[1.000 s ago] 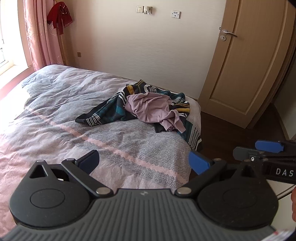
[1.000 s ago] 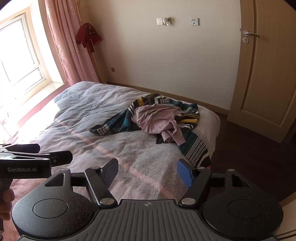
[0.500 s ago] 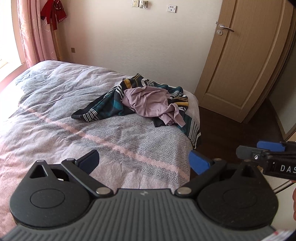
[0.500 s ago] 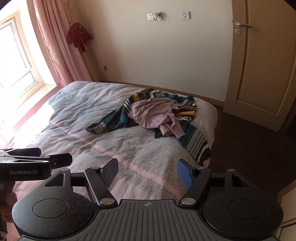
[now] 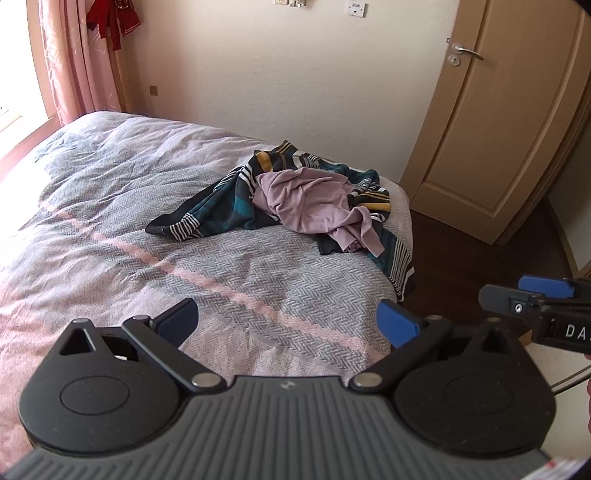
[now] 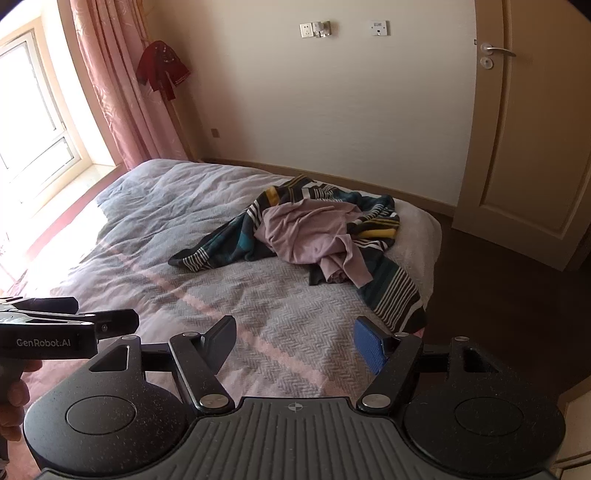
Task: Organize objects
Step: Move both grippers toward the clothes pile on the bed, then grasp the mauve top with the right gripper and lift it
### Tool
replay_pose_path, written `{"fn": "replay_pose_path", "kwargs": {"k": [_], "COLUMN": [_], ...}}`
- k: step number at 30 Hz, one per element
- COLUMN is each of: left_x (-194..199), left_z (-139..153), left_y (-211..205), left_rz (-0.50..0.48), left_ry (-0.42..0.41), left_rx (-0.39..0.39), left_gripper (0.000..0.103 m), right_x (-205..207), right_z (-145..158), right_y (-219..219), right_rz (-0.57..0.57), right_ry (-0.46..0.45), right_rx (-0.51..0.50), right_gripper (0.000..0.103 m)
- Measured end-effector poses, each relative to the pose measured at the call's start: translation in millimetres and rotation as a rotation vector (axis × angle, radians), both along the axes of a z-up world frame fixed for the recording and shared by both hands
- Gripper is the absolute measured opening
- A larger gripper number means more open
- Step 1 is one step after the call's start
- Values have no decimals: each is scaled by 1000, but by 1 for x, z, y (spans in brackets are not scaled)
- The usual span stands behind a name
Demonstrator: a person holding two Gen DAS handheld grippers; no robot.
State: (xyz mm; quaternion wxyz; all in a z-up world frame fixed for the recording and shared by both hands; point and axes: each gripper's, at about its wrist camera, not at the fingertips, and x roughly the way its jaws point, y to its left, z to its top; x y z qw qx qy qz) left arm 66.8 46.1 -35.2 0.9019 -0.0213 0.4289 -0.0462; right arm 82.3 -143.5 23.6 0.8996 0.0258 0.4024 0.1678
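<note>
Both grippers hang over the near edge of the bed (image 5: 110, 206), the left gripper (image 5: 288, 321) spread wide and gripping nothing, the right gripper (image 6: 295, 343) just as wide and bare. Well ahead, near the bed's far right corner, a mauve shirt (image 5: 310, 199) lies crumpled on top of a striped garment (image 5: 207, 218). A closed door (image 6: 532, 140) stands beyond on the right.

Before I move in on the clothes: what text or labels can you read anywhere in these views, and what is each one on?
"GenRobot.AI": on the side of the left gripper, seen from the right wrist view.
"DA", cut off at the frame edge: on the side of the right gripper, seen from the left wrist view.
Wall plates: any markings too small to read.
Clothes and door: no text visible.
</note>
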Motion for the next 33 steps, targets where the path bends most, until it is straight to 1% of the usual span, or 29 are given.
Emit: {"fn": "replay_pose_path", "kwargs": {"k": [5, 8, 10, 12, 14, 16, 20, 26, 29, 33], "left_x": [32, 58, 78, 98, 118, 139, 182, 233, 255, 273], "left_z": [-16, -26, -35, -44, -53, -64, -87, -120, -137, -155], "left_y": [-2, -6, -11, -16, -20, -24, -30, -39, -42, -41], "left_rz": [31, 53, 64, 69, 73, 86, 109, 112, 118, 128], "left_ry": [40, 67, 84, 95, 104, 117, 145, 182, 216, 250], "left_rx": [21, 35, 45, 54, 58, 64, 59, 53, 44, 41], "left_gripper": [101, 101, 101, 101, 101, 100, 100, 99, 98, 98], "right_x": [41, 75, 98, 121, 144, 168, 214, 270, 290, 308], "right_z": [-18, -35, -48, -64, -80, -99, -130, -169, -188, -213], "right_y": [-8, -14, -17, -18, -20, -22, -25, -16, -8, 3], "right_rz": [28, 27, 36, 43, 56, 68, 92, 140, 169, 198], "right_ry": [1, 28, 29, 18, 18, 30, 46, 80, 96, 124], "right_rx": [18, 15, 11, -17, -35, -48, -61, -99, -123, -163], "right_gripper": [67, 67, 67, 64, 53, 47, 39, 36, 36, 35]}}
